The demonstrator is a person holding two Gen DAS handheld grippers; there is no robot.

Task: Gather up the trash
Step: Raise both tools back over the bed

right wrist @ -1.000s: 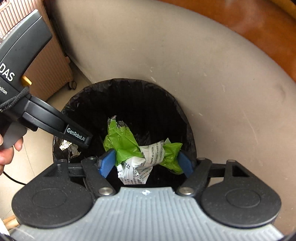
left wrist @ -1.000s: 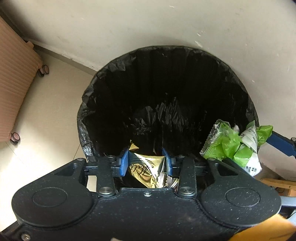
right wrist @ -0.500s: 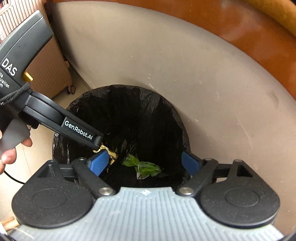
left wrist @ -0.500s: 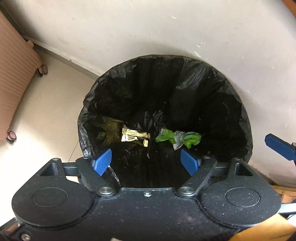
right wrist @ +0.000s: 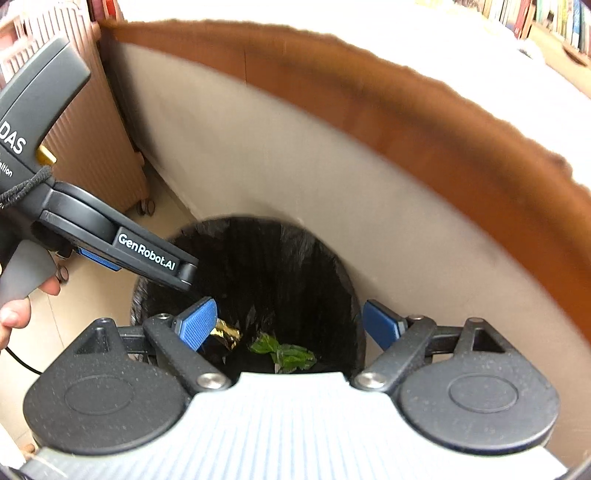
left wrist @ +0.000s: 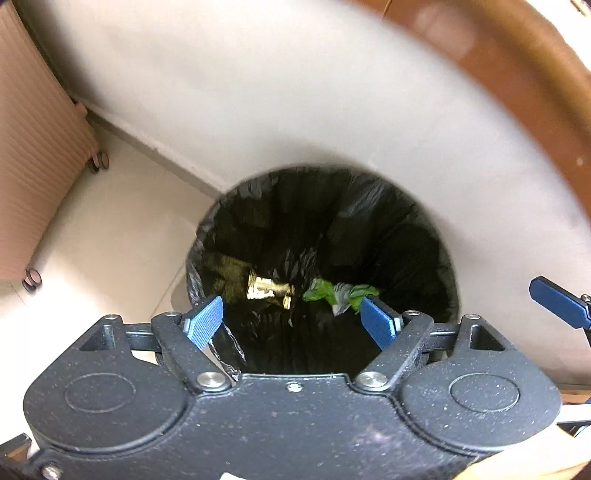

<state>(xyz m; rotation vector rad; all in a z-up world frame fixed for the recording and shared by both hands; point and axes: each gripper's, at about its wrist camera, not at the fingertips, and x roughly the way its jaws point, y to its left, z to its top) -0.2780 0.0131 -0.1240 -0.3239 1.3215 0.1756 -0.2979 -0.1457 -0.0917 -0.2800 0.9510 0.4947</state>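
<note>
A bin lined with a black bag stands on the floor against a pale wall. At its bottom lie a gold foil wrapper and a crumpled green and white wrapper, side by side. My left gripper hangs open above the bin with nothing between its blue pads. My right gripper is likewise open and empty above the bin. The left gripper's body shows at the left of the right wrist view, held by a hand.
A ribbed pinkish suitcase on small wheels stands left of the bin on the light tiled floor. A brown wooden edge runs above the pale wall. Bookshelves show at the far top right.
Both grippers let go of their wrappers, which dropped to the bottom of the bin. Both grippers have since risen well above the bin, still open.
</note>
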